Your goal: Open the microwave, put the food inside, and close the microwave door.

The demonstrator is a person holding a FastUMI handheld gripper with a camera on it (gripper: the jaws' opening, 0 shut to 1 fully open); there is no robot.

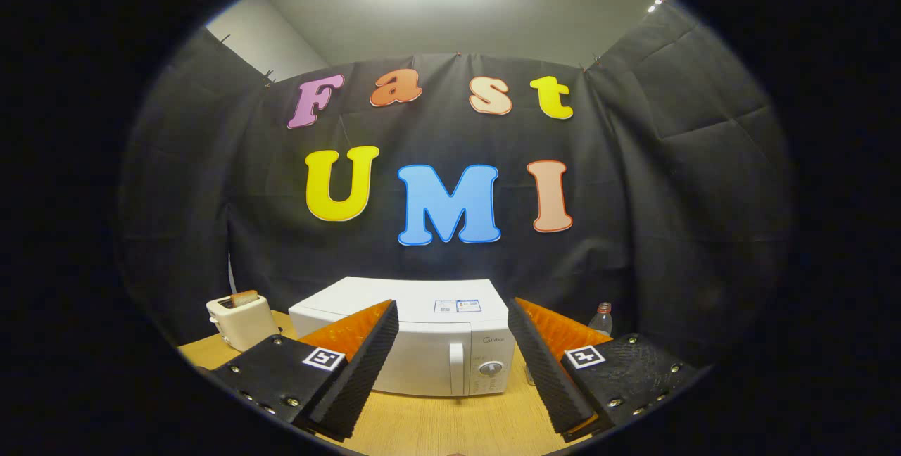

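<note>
Wooden table [436, 428] carries microwave [422, 350], toaster [241, 322], bottle [600, 319].

Microwave [422, 343]: small grey brand mark [493, 340] on the front panel above the dial [487, 369], too small to read with certainty. Two stickers [457, 306] side by side on its top near the front edge, print illegible.

Claw [452, 305]: fingers spread wide, nothing between them, microwave just beyond. Each finger's mount carries one square black-and-white coded marker, left [323, 358] and right [586, 356]; no letters or digits.
</note>
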